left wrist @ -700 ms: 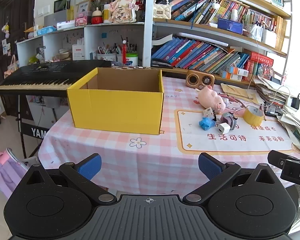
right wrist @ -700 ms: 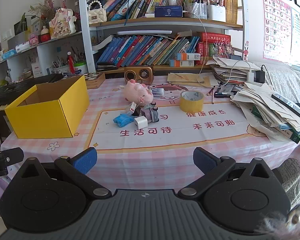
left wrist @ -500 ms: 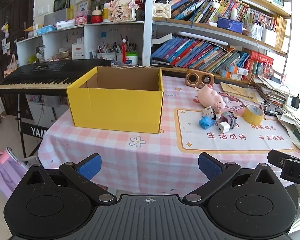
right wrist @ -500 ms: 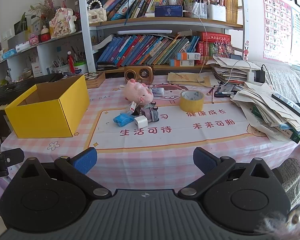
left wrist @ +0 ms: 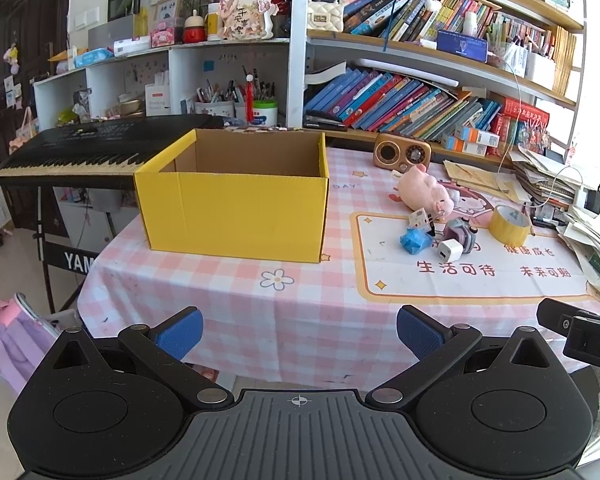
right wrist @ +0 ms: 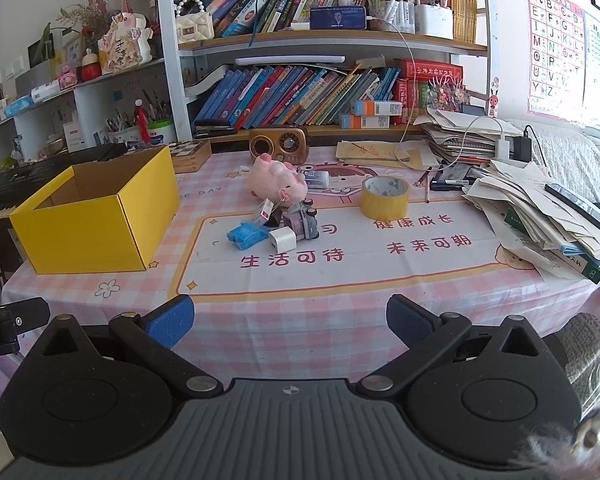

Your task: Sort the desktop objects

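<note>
From the left wrist view, the left tool hangs wide open and empty off the table's near edge, facing the open yellow box at the left end. From the right wrist view, the right tool is likewise wide open and empty, with the pink pig, blue toy, white charger, purple toy and tape roll clustered mid-table. Sorting looks unstarted; the next move probably calls for reaching in over one small item and closing on it.

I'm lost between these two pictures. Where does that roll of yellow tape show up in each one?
Left wrist view: the yellow roll of packing tape sits far right, on the white printed mat.
Right wrist view: it sits right of centre, past the small toys.
Shared landmark: the pink plush pig, to the tape's left in both views.
</note>
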